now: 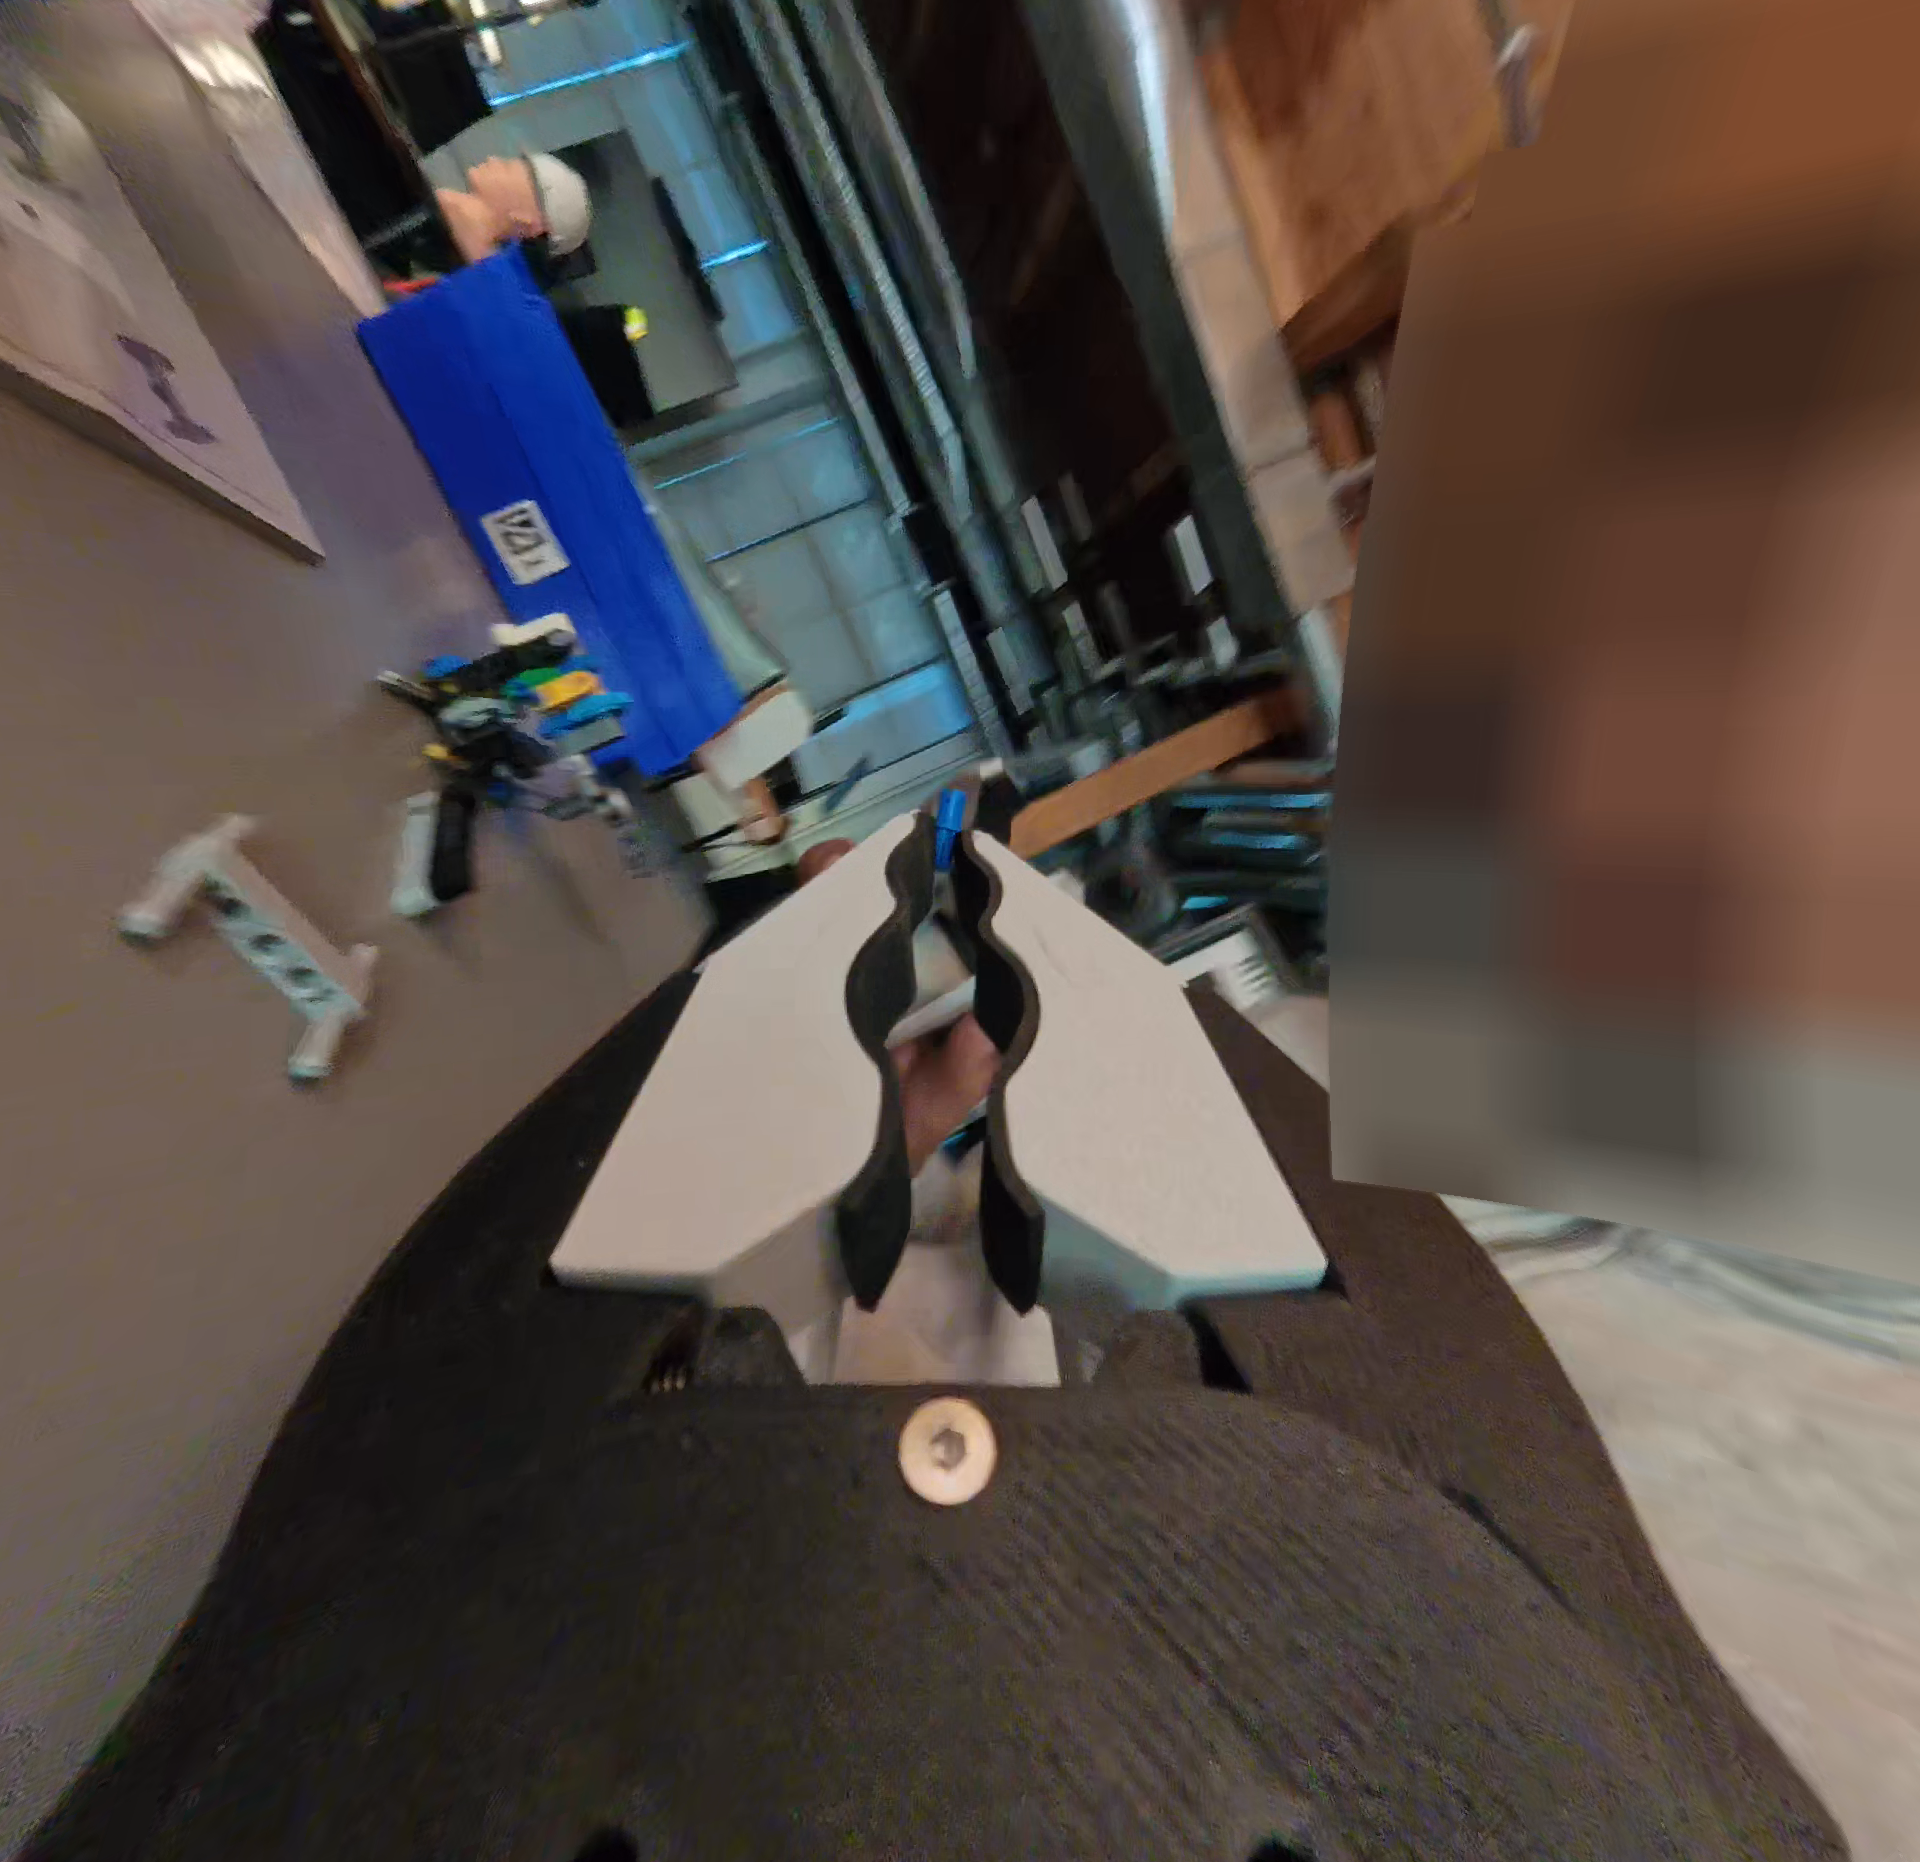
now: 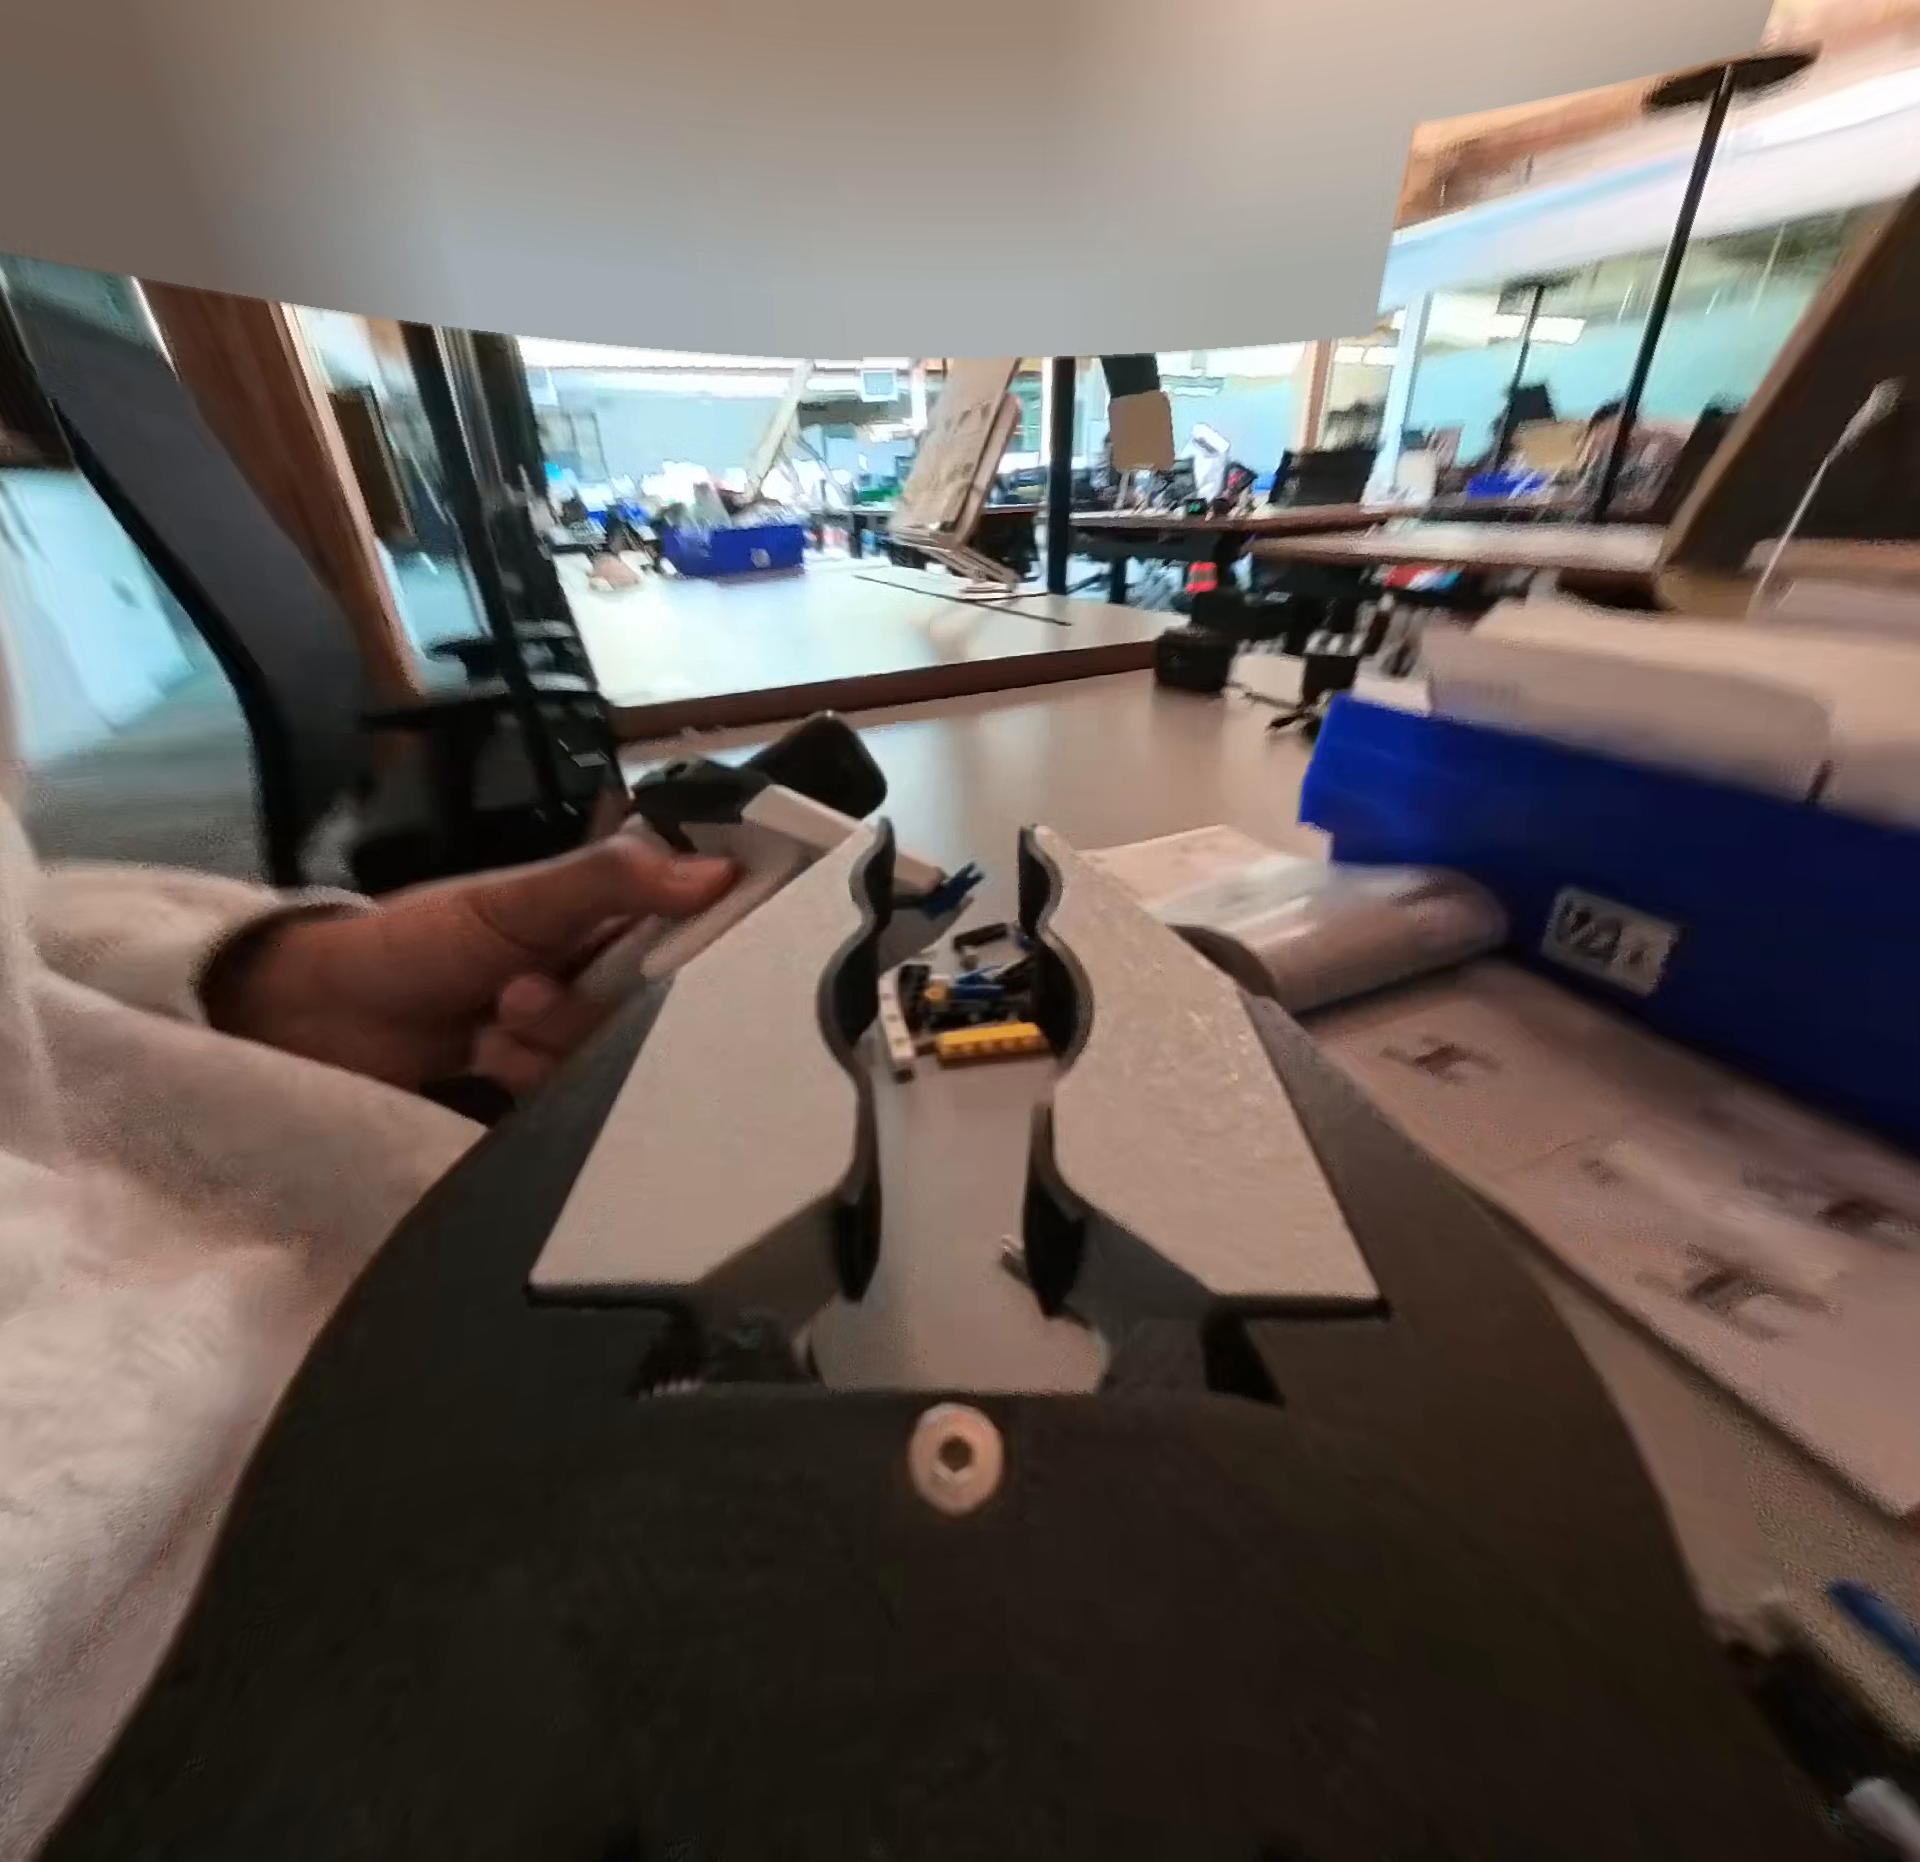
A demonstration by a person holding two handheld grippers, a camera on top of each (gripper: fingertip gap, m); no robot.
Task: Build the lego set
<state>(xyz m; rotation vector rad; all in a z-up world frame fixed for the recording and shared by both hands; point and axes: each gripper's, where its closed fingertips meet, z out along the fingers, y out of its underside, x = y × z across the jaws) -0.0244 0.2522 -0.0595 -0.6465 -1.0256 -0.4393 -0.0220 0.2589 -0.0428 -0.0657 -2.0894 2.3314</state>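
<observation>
My left gripper (image 1: 940, 848) is shut on a small blue pin (image 1: 948, 817), which sticks out past its tips; it is held up in the air, off the table. In the right wrist view a hand holds the left gripper at the left, and one of its white fingers (image 2: 800, 825) and the blue pin (image 2: 964, 880) show. My right gripper (image 2: 958, 841) is open and empty. It points at a pile of small lego pieces (image 2: 961, 997) with a yellow beam (image 2: 987, 1043) on the table. A grey H-shaped lego assembly (image 1: 255, 945) lies on the table, apart from the pile (image 1: 509, 711).
A blue bin (image 2: 1610, 877) stands at the right of the table, behind the pile (image 1: 551, 503). A clear plastic bag (image 2: 1340, 929) and printed instruction sheets (image 2: 1662, 1241) lie beside it. A sleeve and a hand (image 2: 468, 971) fill the left. A black chair stands behind. Less than 4 cm separates the two grippers' tips.
</observation>
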